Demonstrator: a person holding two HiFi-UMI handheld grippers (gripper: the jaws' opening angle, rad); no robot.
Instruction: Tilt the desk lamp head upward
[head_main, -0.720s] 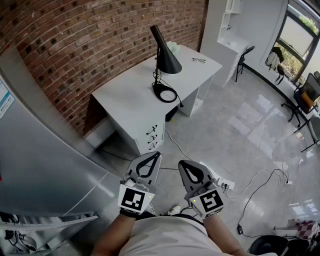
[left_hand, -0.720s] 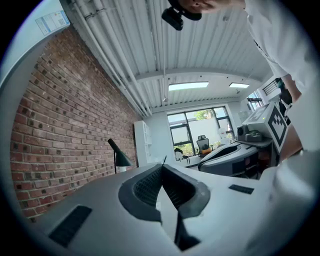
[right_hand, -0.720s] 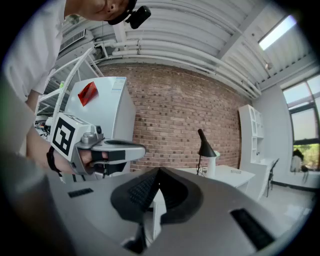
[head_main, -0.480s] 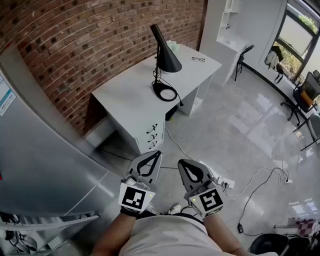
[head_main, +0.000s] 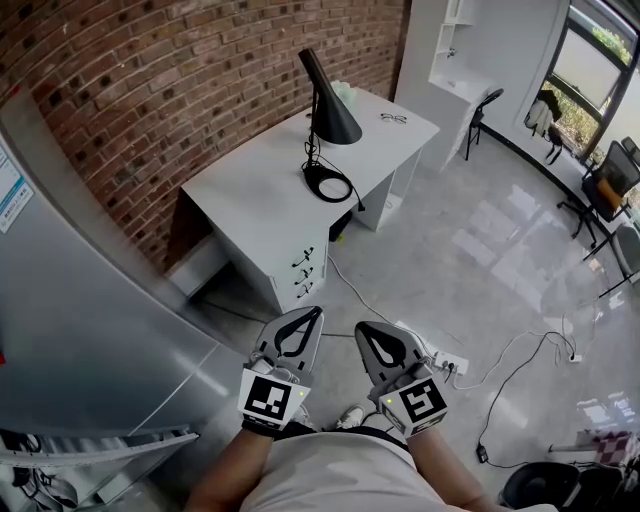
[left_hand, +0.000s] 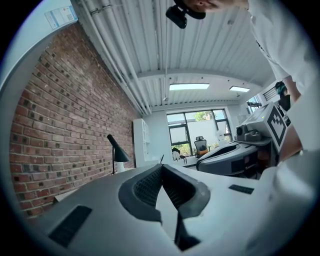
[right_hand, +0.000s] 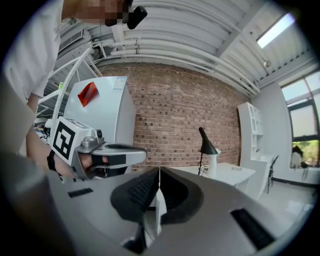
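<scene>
Your left gripper (head_main: 314, 314) and right gripper (head_main: 364, 328) hang low in front of your body in the head view. Each has its jaws closed tip to tip on nothing. The desk lamp (head_main: 325, 110) stands on the white desk (head_main: 250, 195) by the brick wall (head_main: 150, 90), well apart from both grippers. Its shade (head_main: 338, 125) points down and a cord (head_main: 349, 193) loops round the base.

In the left gripper view the jaws meet with nothing between them, and the lamp is a small shape far off at the left.

The right gripper view shows the same: jaws together, empty, lamp beyond them. The joint behind the shade is too small to make out, so I can't say where it pivots.

The risks lie ahead of you. A power strip (head_main: 440, 362) and its leads lie on the floor (head_main: 480, 260) along your way and could catch a foot. If you reach the shade with your jaws closed, you would push it rather than hold it, and the lamp could slide or tip.
</scene>
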